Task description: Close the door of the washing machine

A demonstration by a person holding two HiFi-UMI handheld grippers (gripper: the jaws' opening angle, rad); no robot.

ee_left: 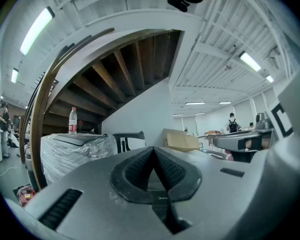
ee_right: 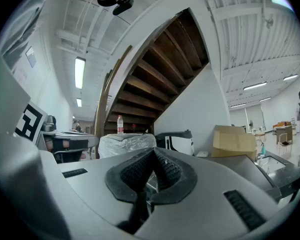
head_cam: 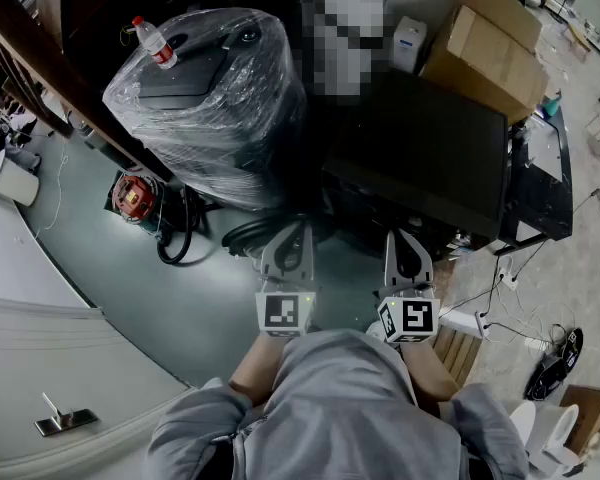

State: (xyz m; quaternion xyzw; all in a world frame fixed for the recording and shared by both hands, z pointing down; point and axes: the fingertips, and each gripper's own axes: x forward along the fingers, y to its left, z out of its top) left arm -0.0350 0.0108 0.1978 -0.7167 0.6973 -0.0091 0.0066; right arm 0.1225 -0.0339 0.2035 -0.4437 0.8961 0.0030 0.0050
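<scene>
The dark washing machine (head_cam: 420,158) stands just ahead of me in the head view, its flat black top facing up. A dark rounded shape (head_cam: 252,234) sits low at its front left; I cannot tell whether it is the door. My left gripper (head_cam: 286,250) and right gripper (head_cam: 407,253) hang side by side in front of the machine, a little short of it, touching nothing. In the left gripper view the left gripper (ee_left: 153,150) has its jaws meeting with nothing between them. The right gripper (ee_right: 152,153) is shut and empty too.
A machine wrapped in plastic film (head_cam: 210,98) stands at the left with a water bottle (head_cam: 153,41) on top. Cardboard boxes (head_cam: 485,43) are stacked behind at the right. Cables and a red device (head_cam: 132,196) lie on the floor. A wooden staircase (ee_right: 155,84) rises overhead.
</scene>
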